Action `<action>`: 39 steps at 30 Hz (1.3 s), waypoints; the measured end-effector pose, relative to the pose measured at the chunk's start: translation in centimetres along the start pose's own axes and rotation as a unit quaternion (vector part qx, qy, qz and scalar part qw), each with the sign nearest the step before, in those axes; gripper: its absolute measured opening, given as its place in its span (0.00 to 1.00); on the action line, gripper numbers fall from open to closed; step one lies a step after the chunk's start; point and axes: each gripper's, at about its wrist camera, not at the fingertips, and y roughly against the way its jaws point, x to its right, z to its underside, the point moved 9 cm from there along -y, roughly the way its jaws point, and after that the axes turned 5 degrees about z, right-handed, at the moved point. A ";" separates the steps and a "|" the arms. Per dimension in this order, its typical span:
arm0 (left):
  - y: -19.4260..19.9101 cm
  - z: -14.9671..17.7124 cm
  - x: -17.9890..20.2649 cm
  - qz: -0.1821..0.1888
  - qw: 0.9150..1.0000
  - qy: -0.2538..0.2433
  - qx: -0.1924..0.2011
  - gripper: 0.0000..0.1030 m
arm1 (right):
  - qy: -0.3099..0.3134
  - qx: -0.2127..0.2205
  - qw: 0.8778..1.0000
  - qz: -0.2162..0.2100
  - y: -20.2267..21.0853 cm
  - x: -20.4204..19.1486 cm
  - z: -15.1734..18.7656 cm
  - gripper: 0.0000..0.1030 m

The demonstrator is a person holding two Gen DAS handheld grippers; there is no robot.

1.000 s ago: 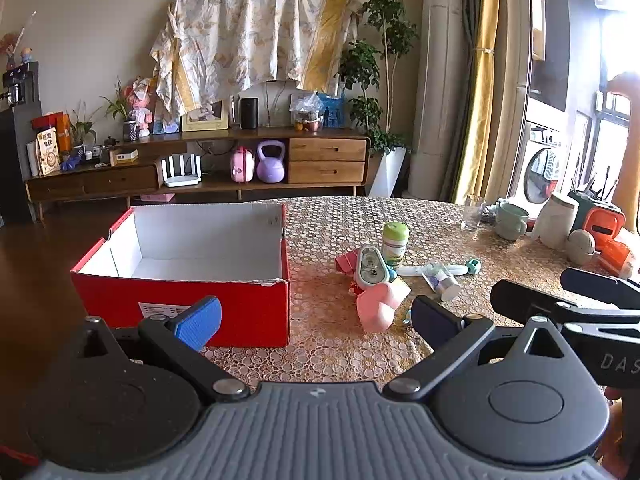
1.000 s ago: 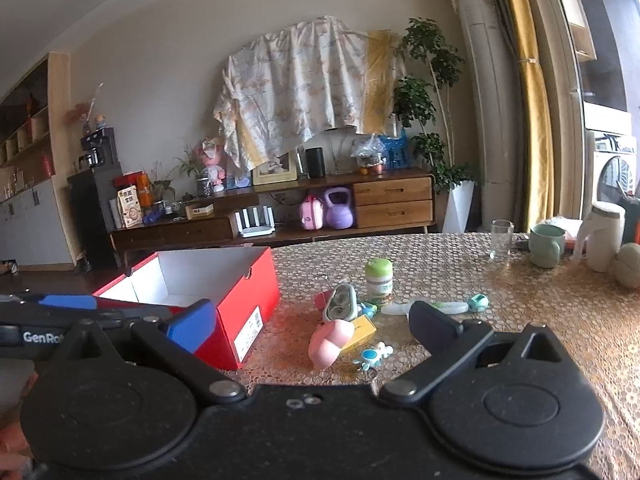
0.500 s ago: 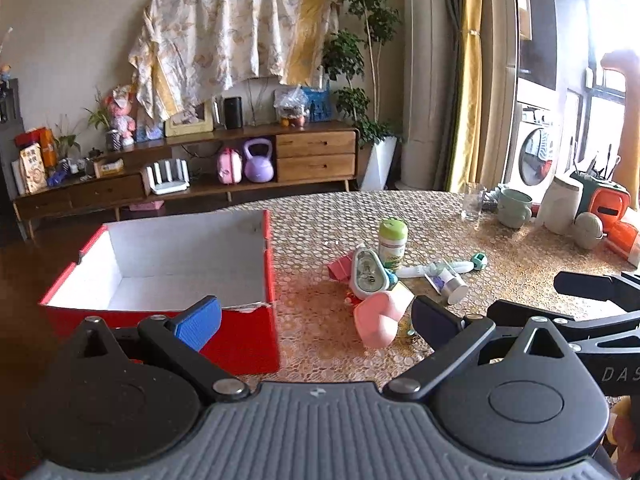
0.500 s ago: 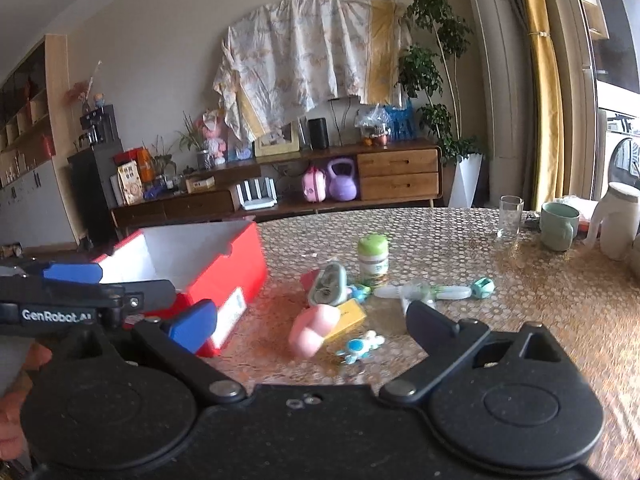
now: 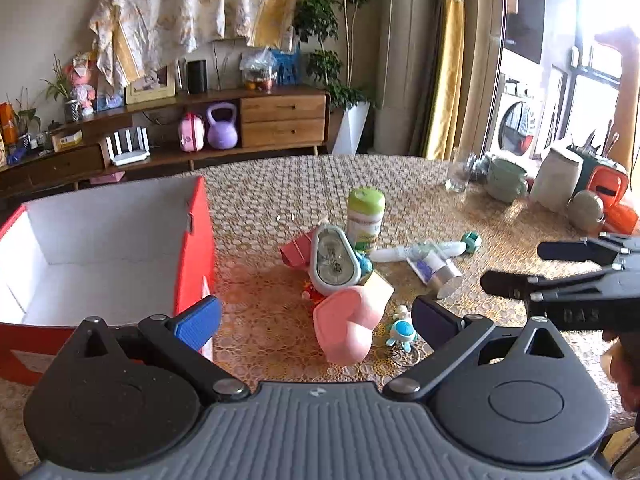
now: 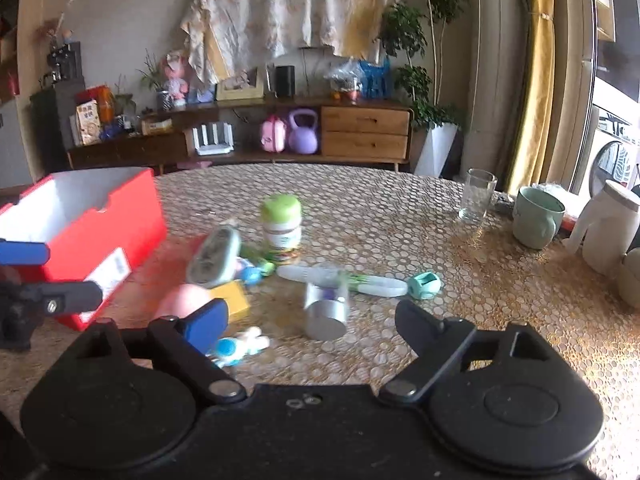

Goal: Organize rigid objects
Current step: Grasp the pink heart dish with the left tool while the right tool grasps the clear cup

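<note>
A pile of small objects lies mid-table: a pink heart-shaped box point(image 5: 346, 330), a grey-white oval case point(image 5: 332, 262), a green-capped bottle point(image 5: 365, 216), a silver-capped tube point(image 5: 434, 270), a white toothbrush-like stick point(image 5: 424, 249) and a small blue turtle toy point(image 5: 402, 332). An open red box point(image 5: 192, 248) with a white inside stands to the left. My left gripper point(image 5: 316, 316) is open and empty just before the pink box. My right gripper point(image 6: 308, 320) is open and empty just before the silver-capped tube point(image 6: 326, 312); it also shows at the right of the left wrist view point(image 5: 516, 268).
A glass point(image 6: 476, 194), a green mug point(image 6: 536, 216), a white jug point(image 6: 604, 224) and orange items point(image 5: 608, 192) stand along the table's far right. The left gripper's fingers point(image 6: 44, 276) show at the left edge of the right wrist view. A wooden sideboard point(image 6: 280, 132) stands beyond the table.
Both grippers have moved forward toward the pile, which looks larger. The red box has slid toward the left of both views. Both stay open.
</note>
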 end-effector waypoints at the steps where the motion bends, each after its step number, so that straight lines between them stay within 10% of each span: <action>1: -0.6 0.1 0.1 0.001 1.000 -0.004 -0.002 0.99 | 0.002 -0.004 1.000 0.002 -0.7 0.2 0.0 0.86; 15: -7.5 1.6 1.3 0.025 0.997 -0.050 -0.045 0.98 | 0.022 -0.059 0.998 0.009 -7.3 0.5 1.3 0.74; 23: -9.4 2.6 0.8 0.054 0.995 -0.029 -0.081 0.70 | 0.028 -0.074 0.997 0.011 -8.5 0.4 1.5 0.67; 39: -10.9 3.1 0.7 0.120 0.987 0.014 -0.109 0.57 | -0.006 -0.103 0.995 0.018 -11.2 0.8 1.5 0.42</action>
